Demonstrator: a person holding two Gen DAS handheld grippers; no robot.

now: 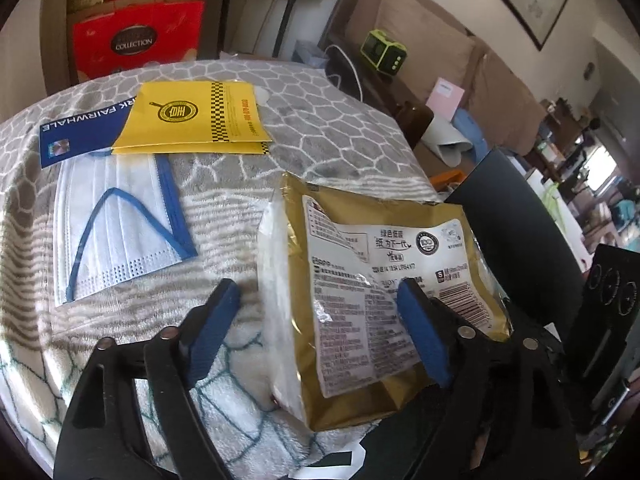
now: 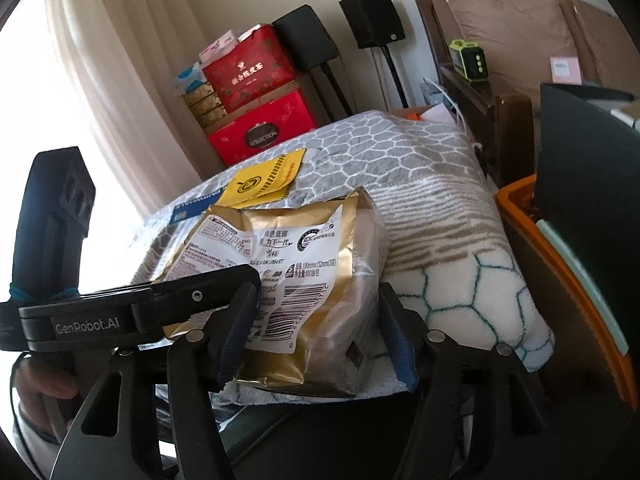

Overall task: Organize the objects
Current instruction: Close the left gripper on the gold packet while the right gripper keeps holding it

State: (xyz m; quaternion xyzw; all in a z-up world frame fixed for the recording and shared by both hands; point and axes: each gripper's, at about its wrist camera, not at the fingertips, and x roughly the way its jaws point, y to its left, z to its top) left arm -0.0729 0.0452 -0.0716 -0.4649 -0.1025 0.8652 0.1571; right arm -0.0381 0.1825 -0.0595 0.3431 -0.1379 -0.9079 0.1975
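A gold tissue pack [image 1: 380, 280] with a white printed label lies on the patterned blanket [image 1: 320, 120]. My left gripper [image 1: 318, 326] stands open over it: one blue pad rests above the label, the other hangs over the blanket left of the pack. In the right wrist view the same pack [image 2: 316, 300] fills the gap of my right gripper [image 2: 316, 338], whose pads touch both of its sides. A white and blue face mask [image 1: 120, 232], a yellow envelope [image 1: 192, 118] and a blue card [image 1: 80, 128] lie further back on the left.
The left tool's black housing [image 2: 92, 322] crosses in front of the pack, with a hand [image 2: 40, 392] on its handle. Red gift boxes [image 1: 136, 40] are stacked behind the blanket. A dark panel [image 2: 580, 184] and an orange bin [image 2: 520, 208] stand on the right.
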